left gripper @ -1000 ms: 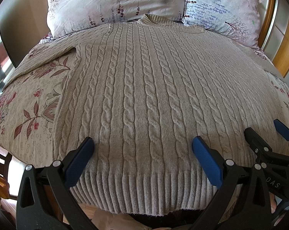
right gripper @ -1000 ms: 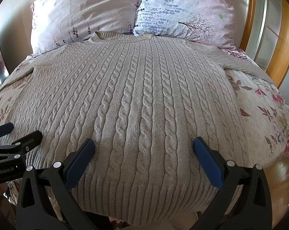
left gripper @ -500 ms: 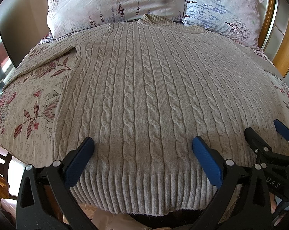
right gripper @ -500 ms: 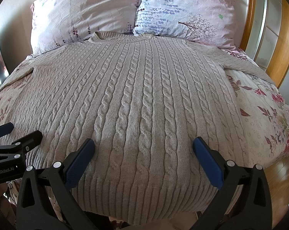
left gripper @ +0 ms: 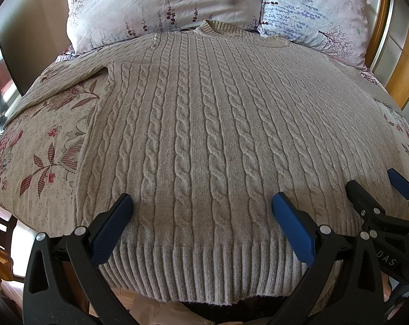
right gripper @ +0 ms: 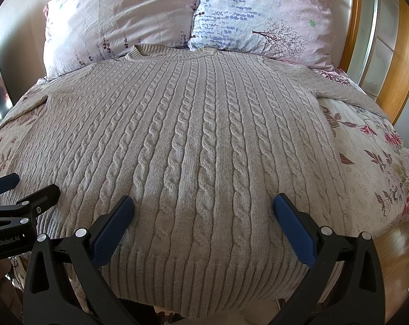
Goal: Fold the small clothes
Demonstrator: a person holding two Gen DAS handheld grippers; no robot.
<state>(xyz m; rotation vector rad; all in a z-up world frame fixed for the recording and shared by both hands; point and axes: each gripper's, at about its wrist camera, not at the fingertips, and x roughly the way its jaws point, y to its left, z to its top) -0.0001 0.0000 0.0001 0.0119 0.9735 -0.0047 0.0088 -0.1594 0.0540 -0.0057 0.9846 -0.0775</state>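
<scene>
The grey cable-knit sweater [left gripper: 204, 140] lies flat on the bed [left gripper: 41, 162], collar toward the pillows [right gripper: 177, 13]. Left gripper [left gripper: 201, 211] and right gripper [right gripper: 204, 211] hover above its hem, fingers spread wide, holding nothing. Pinch both hem corners evenly before folding toward the collar.

Bed [right gripper: 367, 178] with floral-print cover, wooden headboard at far right. Grey cable-knit sweater [right gripper: 199, 140] lies flat on cover, collar toward pillows, sleeves spread sideways, ribbed hem at near edge. Two pillows at head: pink pillow [right gripper: 117, 19], blue-patterned pillow [right gripper: 264, 16], side by side.
</scene>
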